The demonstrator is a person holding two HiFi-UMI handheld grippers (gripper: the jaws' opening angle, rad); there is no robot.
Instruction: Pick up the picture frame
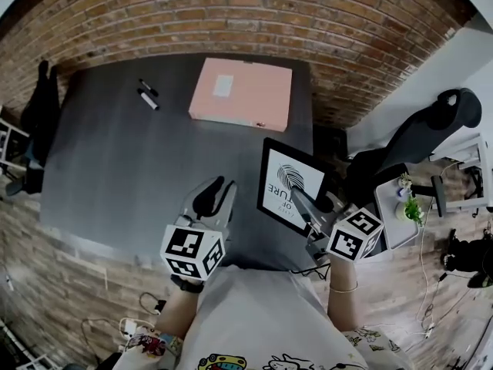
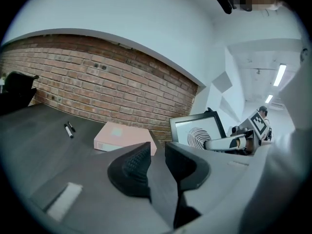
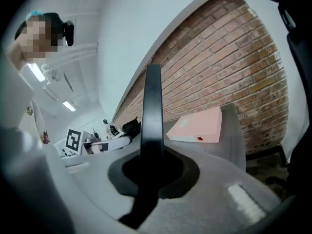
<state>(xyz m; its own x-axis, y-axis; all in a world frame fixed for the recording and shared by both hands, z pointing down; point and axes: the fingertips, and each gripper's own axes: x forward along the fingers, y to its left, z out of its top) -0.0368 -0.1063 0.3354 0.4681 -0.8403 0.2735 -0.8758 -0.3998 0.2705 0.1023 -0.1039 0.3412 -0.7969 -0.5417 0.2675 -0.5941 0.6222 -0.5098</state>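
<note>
The picture frame is black with a white print of a fingerprint-like swirl. It stands tilted over the table's near right corner. My right gripper is shut on its near edge; in the right gripper view that edge runs up as a dark bar from between the jaws. In the left gripper view the frame faces me and its lower edge is hidden. My left gripper hovers to the left of the frame, apart from it. Its jaws stand open with nothing between them.
A flat pink box lies at the back of the dark grey table, with two markers to its left. A brick wall runs behind. An office chair and a small white stand with a plant are at the right.
</note>
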